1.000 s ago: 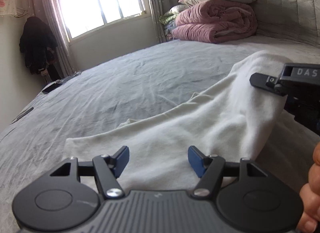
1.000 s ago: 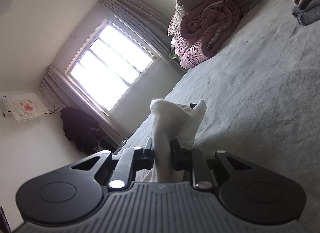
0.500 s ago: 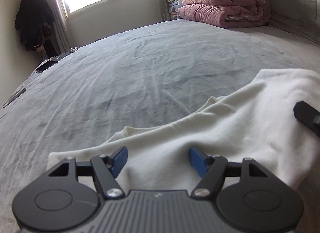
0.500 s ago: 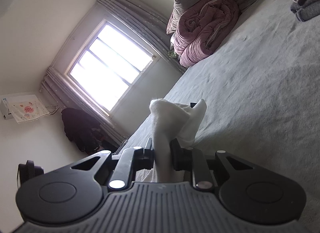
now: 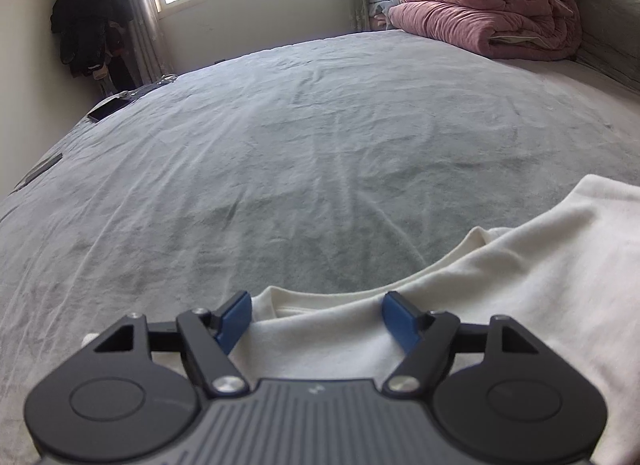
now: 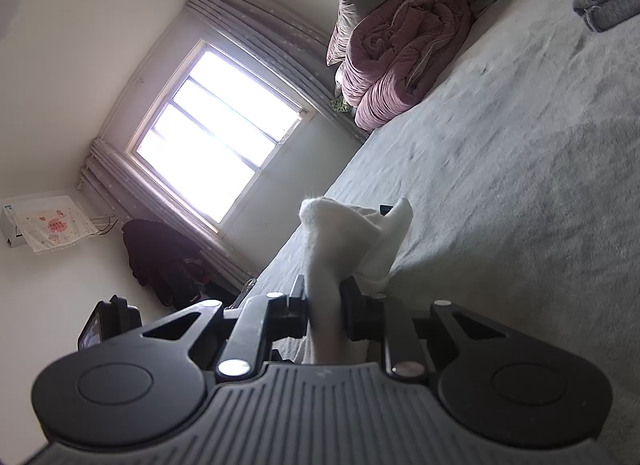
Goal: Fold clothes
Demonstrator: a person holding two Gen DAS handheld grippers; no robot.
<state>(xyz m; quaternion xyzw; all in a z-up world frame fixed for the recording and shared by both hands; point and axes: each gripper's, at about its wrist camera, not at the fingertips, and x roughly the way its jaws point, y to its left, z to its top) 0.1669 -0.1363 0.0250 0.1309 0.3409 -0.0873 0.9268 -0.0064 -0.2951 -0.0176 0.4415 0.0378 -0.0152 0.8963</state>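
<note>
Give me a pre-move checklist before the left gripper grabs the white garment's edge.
1. Right gripper clamped on a bunch of the white garment: ok.
2. Left gripper open; its jaws have just been opening, and the pads press on nothing: ok.
3. White garment's edge lies between the blue fingers: ok.
4. Grey bedsheet ahead offers room to lay the fold: ok.
5. Garment lying flat and unwrinkled: cannot tell, only part shows.
6. Pink quilt away from the work area: ok.
</note>
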